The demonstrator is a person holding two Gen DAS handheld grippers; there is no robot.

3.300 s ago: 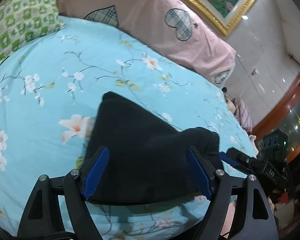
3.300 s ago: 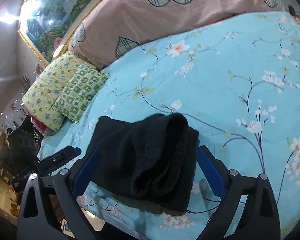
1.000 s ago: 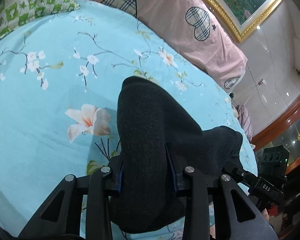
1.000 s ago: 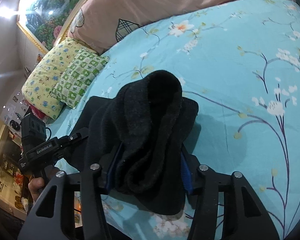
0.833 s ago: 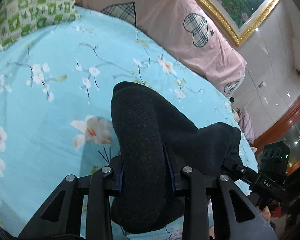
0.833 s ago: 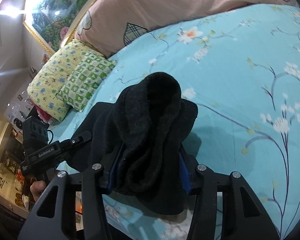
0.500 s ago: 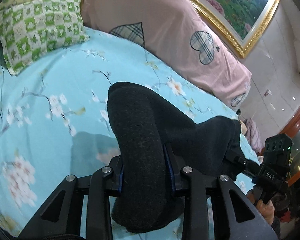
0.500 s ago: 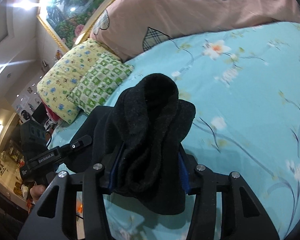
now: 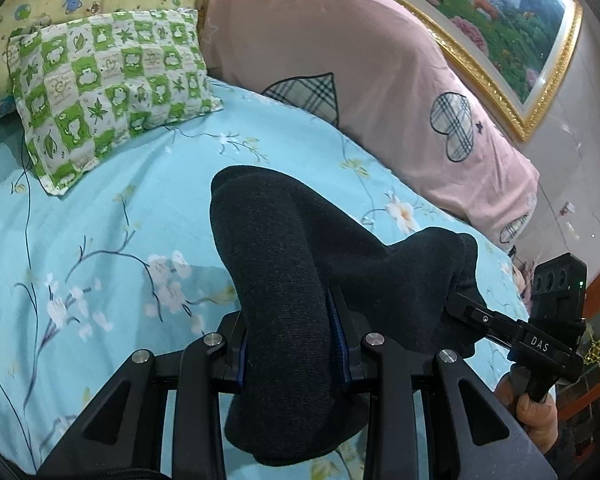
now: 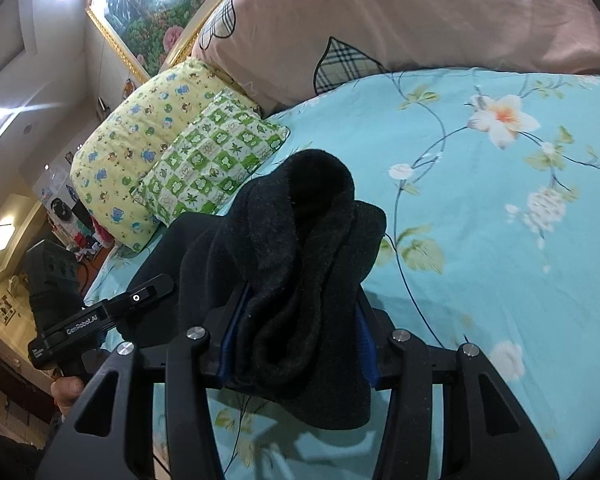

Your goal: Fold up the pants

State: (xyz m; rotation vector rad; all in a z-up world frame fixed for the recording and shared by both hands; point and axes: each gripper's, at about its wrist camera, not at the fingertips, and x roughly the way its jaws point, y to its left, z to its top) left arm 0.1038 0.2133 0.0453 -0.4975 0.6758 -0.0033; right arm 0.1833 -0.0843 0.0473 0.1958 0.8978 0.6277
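Note:
The black pants are bunched into a thick folded bundle and held up off the bed. My left gripper is shut on one end of the bundle. My right gripper is shut on the other end of the pants. The cloth hangs down below both grippers. The right gripper also shows at the right of the left wrist view, and the left gripper shows at the left of the right wrist view.
The bed has a light blue flowered sheet under the pants. A green checked pillow and a yellow pillow lie at the head, beside a long pink bolster. A framed painting hangs on the wall behind.
Both grippers closed on the pants, then lifted the bundle off the sheet and carried it toward the pillows at the head of the bed.

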